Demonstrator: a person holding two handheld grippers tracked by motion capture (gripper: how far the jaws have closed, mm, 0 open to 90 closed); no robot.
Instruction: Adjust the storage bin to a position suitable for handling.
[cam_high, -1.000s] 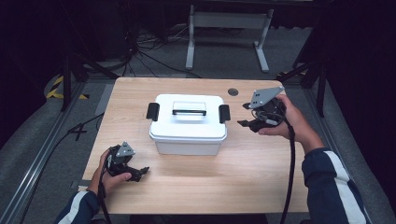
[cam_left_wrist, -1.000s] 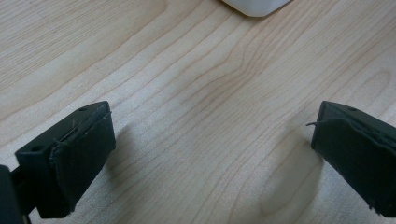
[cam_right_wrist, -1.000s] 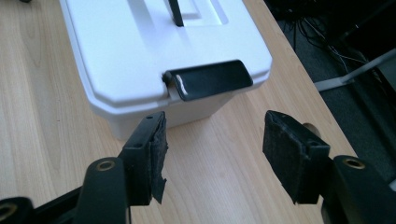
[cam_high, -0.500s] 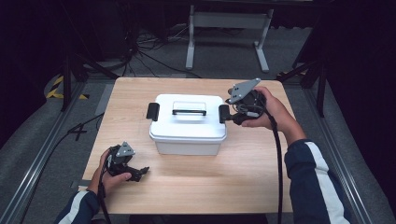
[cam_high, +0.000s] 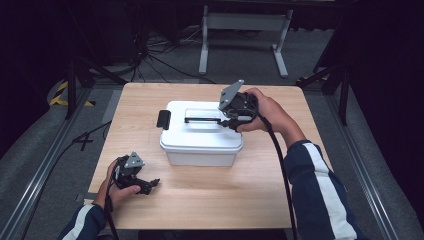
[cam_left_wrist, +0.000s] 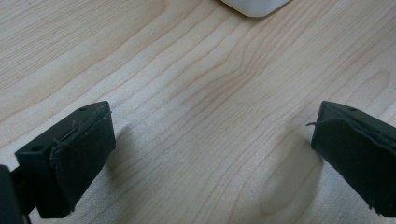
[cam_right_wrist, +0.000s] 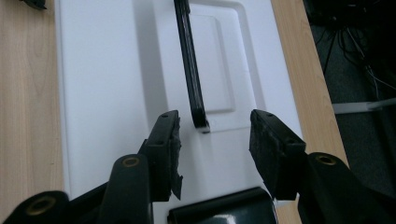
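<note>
Right gripper (cam_high: 231, 120) hangs over the right end of the white box (cam_high: 200, 134), and we see in the right gripper view that its jaws are spread, one on each side of the near end of the black handle (cam_right_wrist: 190, 65), with nothing pinched between them. We judge that we hold it so because the handle lies flat in the recess of the lid (cam_right_wrist: 107, 70), and the jaws must come down around the bar before they can close on it. A black latch (cam_high: 163, 119) sits on the left end of the box.

Our left gripper (cam_high: 145, 184) rests on the counter (cam_high: 210, 200) in front of the box and to its left, well apart from it. Its jaws are wide apart and hold nothing; in the left gripper view we see bare wood between them. We think it waits there so it does not disturb the other hand.

The counter is of pale wood with clear grain. Behind the box, beyond the counter, the room is dark, with a grey floor, cables and a white metal frame (cam_high: 244, 22).
</note>
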